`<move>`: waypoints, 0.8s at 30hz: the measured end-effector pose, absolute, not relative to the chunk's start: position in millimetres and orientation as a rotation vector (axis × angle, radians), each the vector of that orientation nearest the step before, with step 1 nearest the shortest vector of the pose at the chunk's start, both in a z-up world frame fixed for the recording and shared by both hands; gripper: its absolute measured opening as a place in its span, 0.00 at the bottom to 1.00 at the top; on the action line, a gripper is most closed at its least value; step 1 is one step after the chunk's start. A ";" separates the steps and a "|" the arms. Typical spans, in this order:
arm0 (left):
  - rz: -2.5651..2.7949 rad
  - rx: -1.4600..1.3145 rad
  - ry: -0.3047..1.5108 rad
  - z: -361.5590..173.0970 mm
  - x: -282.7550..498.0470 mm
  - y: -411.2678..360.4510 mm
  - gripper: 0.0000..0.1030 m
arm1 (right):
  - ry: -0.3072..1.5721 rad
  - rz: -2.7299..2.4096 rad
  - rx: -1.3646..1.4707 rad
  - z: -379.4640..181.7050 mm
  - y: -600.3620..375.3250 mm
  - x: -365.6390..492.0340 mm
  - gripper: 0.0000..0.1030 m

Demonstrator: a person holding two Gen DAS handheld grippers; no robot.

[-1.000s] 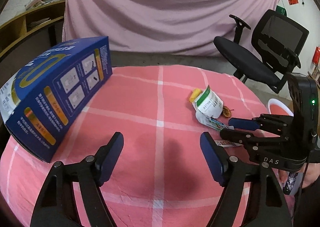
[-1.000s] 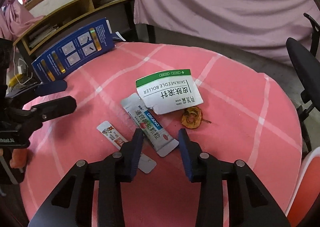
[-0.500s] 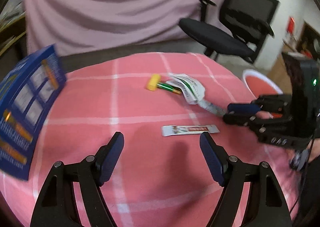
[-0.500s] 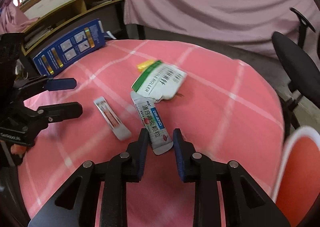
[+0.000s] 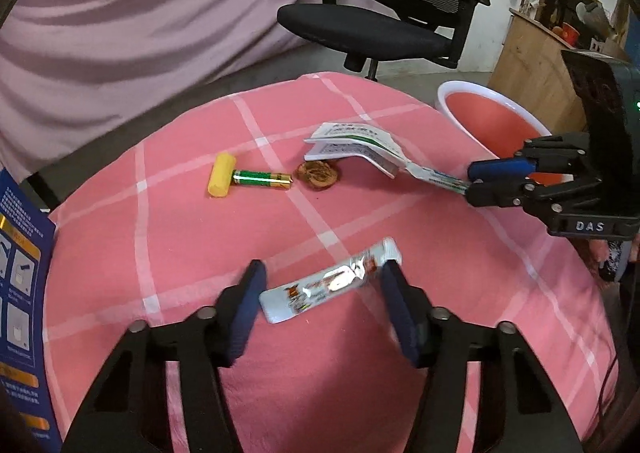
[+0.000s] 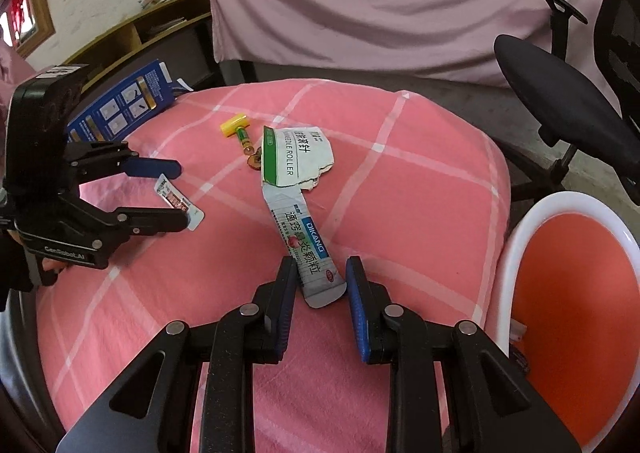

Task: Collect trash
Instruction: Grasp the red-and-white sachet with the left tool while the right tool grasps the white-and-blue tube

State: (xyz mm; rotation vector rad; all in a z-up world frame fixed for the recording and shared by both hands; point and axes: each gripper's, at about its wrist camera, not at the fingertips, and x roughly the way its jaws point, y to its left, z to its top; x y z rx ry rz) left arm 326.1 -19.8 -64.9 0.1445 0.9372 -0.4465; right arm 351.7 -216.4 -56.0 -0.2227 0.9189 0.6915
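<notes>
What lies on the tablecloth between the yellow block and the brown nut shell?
A green battery lies between the yellow block and the brown nut shell, one end against the block. The left wrist view shows this most plainly.

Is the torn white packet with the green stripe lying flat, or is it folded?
Folded. In the left wrist view the torn white packet with the green stripe shows two layers, gaping at one end, on the pink checked tablecloth.

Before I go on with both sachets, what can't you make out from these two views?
- Left gripper: jaws closing around the small sachet; motion blur hides pad contact.
- Right gripper: its pads flank the DIKANG sachet; the grip can't be confirmed.
- Bin: cut by the right wrist frame edge, bottom hidden.
- Brown scrap: too small to identify.
</notes>
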 end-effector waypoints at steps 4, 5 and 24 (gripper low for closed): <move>-0.447 0.127 0.949 -61.5 317.3 -22.1 0.27 | 0.924 0.711 -0.222 -56.1 -216.2 349.9 0.25; -0.445 0.116 0.957 -60.7 315.5 -23.0 0.25 | 0.927 0.717 -0.220 -56.8 -216.1 349.4 0.26; -0.410 0.120 0.990 -55.6 325.5 -39.9 0.19 | 0.901 0.723 -0.224 -63.3 -199.0 353.5 0.23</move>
